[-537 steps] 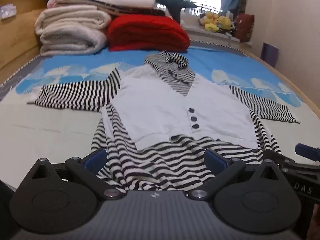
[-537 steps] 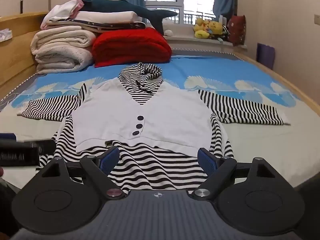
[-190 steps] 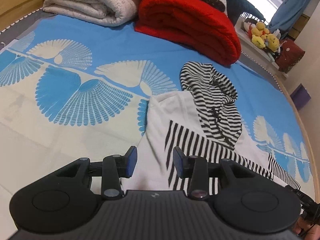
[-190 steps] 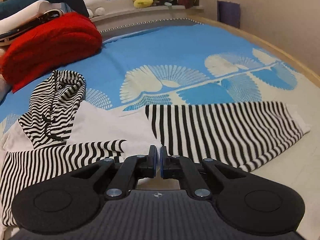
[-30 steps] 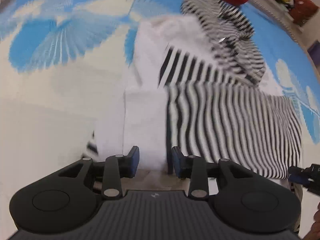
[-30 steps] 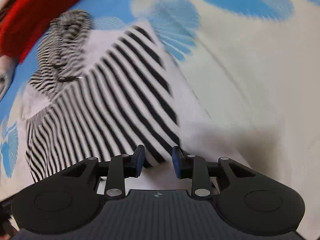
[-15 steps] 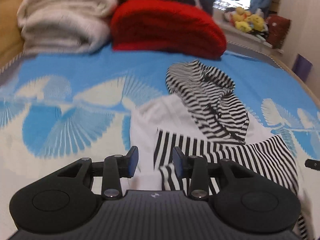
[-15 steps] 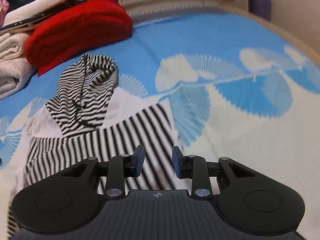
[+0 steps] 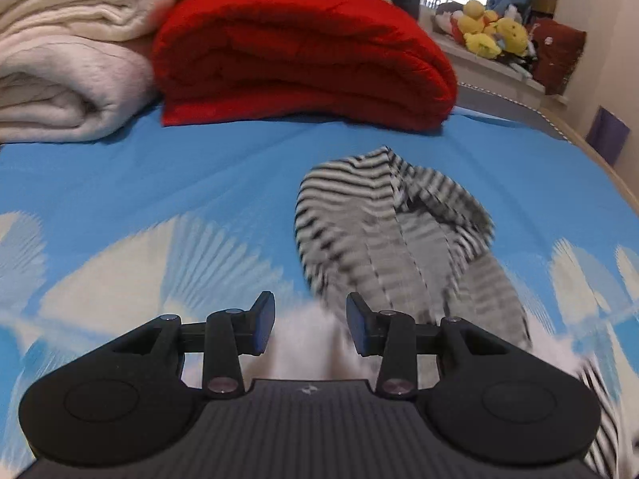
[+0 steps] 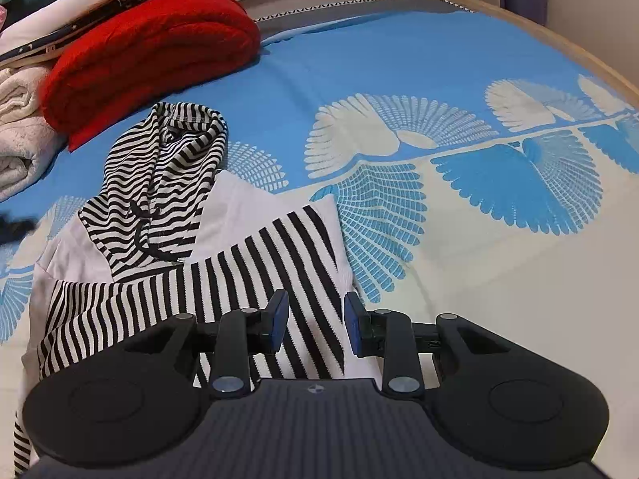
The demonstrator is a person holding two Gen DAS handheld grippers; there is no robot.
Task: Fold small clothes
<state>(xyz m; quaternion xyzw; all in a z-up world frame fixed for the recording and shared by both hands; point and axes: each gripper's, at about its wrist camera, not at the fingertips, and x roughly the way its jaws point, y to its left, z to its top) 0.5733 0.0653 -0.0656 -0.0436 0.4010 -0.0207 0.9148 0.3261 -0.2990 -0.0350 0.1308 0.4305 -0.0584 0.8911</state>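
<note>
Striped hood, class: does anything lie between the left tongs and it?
Nothing visible does. The left tongs hang open above the garment's white part, and the striped hood lies just beyond them on the blue sheet, uncovered.

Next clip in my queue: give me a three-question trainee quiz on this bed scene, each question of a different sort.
1. True or false: the striped hood lies flat on the bed, nothing gripping it.
2. What lies folded across the garment's white front? A) a striped sleeve B) a towel C) nothing
3. Which colour is the folded blanket behind the hood?

Key: 1 true. 2 A, the striped sleeve. 3 red.
</note>
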